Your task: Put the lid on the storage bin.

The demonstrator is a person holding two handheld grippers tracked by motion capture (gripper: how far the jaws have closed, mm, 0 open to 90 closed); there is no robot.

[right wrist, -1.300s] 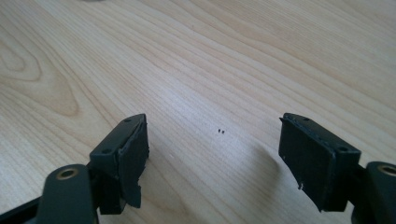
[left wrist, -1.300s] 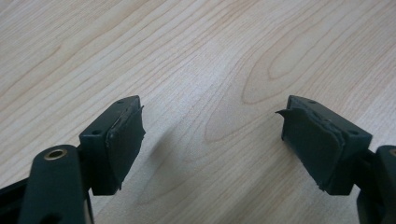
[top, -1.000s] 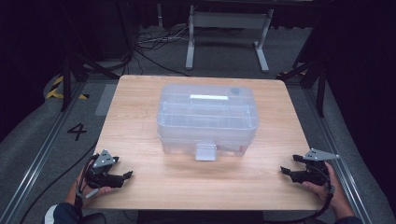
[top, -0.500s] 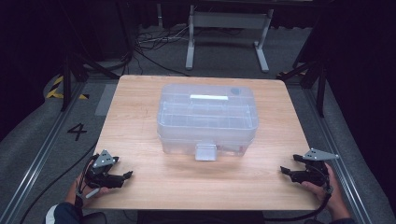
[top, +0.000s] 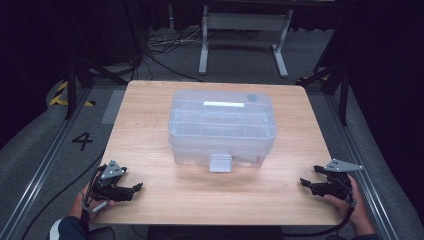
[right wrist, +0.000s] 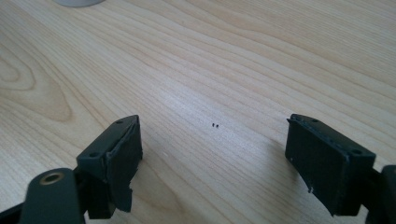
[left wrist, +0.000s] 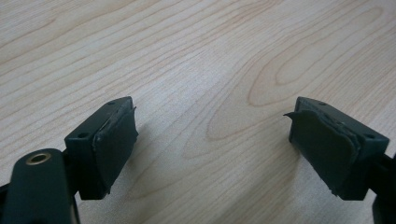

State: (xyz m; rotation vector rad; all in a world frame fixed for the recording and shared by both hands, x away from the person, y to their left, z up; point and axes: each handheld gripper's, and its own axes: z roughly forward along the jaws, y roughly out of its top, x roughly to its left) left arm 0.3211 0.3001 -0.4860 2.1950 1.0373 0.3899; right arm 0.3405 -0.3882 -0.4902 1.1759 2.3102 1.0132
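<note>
Storage box [top: 222,127] of clear plastic sits shut mid-table, its front latch [top: 220,163] down and untouched, so the work looks not yet begun. Left claw [top: 134,189] and right claw [top: 305,183] rest near the table's front corners, well apart from the box, both spread wide and holding nothing. Pale wood-grain table [top: 150,125] stands on grey floor in a dark room, cables [top: 160,47] and a metal stand [top: 243,30] behind

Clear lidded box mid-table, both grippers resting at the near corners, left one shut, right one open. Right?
Not quite: the left gripper is open too. The left gripper view shows its jaws set wide apart over bare wood, with nothing between them. The rest holds: the clear lidded box sits mid-table, the grippers sit at the near corners in the high view, and the right gripper is open.
</note>
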